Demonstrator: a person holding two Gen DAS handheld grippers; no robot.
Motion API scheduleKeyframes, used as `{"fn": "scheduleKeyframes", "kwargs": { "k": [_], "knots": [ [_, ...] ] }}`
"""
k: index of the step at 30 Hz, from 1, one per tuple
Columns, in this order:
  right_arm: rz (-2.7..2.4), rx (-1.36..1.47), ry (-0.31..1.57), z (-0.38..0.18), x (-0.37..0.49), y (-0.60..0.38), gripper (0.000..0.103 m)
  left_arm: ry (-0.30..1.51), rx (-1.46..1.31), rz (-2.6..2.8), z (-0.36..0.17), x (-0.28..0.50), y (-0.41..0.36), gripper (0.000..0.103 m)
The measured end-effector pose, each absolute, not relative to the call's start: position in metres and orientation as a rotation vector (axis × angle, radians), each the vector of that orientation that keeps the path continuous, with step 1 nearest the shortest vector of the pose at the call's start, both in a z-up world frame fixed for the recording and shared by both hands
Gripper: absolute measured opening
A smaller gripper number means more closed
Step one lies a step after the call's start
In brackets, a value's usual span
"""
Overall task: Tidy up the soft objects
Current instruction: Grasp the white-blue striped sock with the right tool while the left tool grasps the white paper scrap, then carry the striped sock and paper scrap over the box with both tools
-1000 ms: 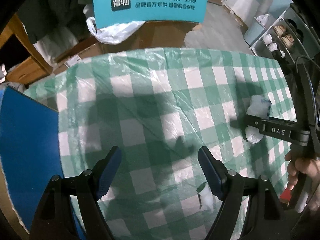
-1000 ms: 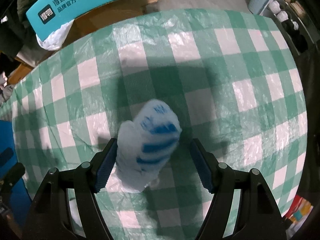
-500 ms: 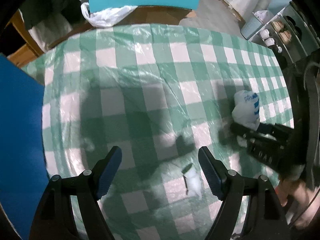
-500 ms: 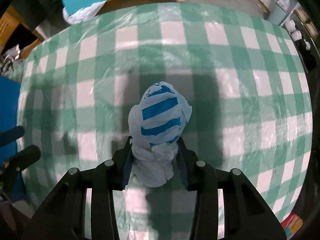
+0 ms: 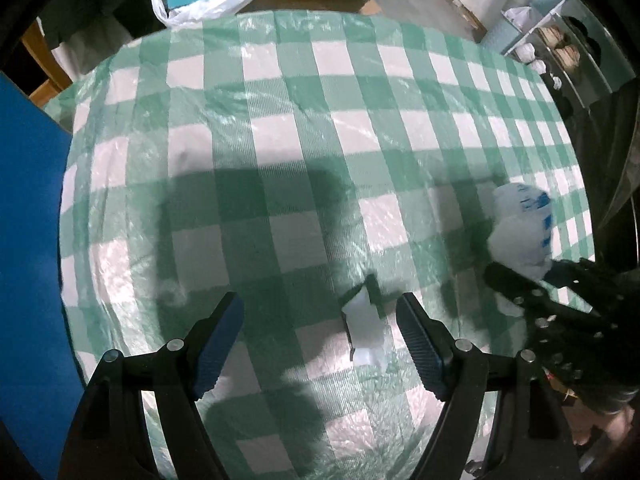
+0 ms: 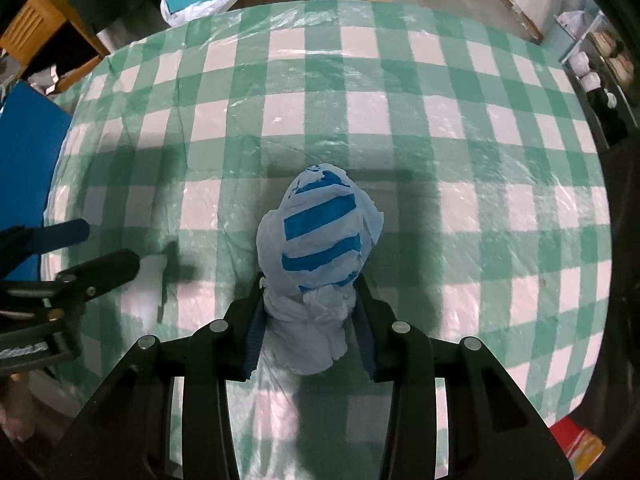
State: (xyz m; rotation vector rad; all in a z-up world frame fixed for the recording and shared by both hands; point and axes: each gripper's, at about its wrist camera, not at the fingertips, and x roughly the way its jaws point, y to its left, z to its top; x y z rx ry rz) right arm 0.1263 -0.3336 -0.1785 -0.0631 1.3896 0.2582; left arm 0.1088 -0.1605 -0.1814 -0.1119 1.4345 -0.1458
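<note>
1. Right now the right gripper (image 6: 310, 316) has its fingers clenched on the lower, crumpled end of the bundle (image 6: 320, 240), a soft white wad with blue stripes; the fingers have just been closing, with the bundle between them
2. Its striped top stands free above the fingers, over the checked surface (image 6: 460, 128); whether its bottom touches the cloth I cannot tell
3. The left gripper (image 5: 320, 340) hangs with fingers released and wide apart, pointing down at the surface
4. A small white scrap (image 5: 362, 332) lies on the cloth between those fingers, nearer the right-hand one, touching neither
5. The step in hand looks like carrying the bundle off while the left hand goes for the scrap
6. To do it well, keep the squeeze steady: the grip is low on the wad, so the top may flop or unroll if swung fast
7. Lift clear before moving sideways, so the thin plastic cover is not dragged
8. For the scrap, centre the left fingers over it first, then come straight down and close gently; it is flat and light, so it may slide away
</note>
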Motion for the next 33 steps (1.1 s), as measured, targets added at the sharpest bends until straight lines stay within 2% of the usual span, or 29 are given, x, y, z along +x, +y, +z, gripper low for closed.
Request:
{"fn": "scheduleKeyframes", "kwargs": {
  "k": [3,8,14,16,18,20,26,33],
  "knots": [
    [0.252,-0.046,1.387,-0.175,0.125,-0.343,0.038,1.446,-0.11,-0.145,-0.185,0.106,-0.164,0.075],
    [0.253,-0.022,1.379,-0.169,0.123,-0.356,0.038,1.456,-0.092,-0.151,-0.189,0.103,-0.174,0.074],
    [0.261,-0.002,1.378,-0.171,0.126,-0.36,0.038,1.468,-0.052,-0.166,-0.195,0.1,-0.186,0.065],
    [0.265,0.004,1.38,-0.169,0.124,-0.365,0.038,1.465,-0.037,-0.162,-0.195,0.1,-0.189,0.057],
    [0.268,0.005,1.379,-0.166,0.121,-0.367,0.038,1.462,-0.026,-0.16,-0.195,0.1,-0.192,0.044],
    [0.271,0.009,1.378,-0.165,0.12,-0.366,0.038,1.461,-0.021,-0.163,-0.195,0.099,-0.193,0.04],
    [0.272,0.014,1.375,-0.162,0.121,-0.364,0.038,1.459,-0.012,-0.196,-0.197,0.095,-0.198,0.019],
    [0.278,-0.002,1.367,-0.157,0.118,-0.36,0.038,1.442,0.004,-0.21,-0.194,0.092,-0.207,0.015]
  ]
}}
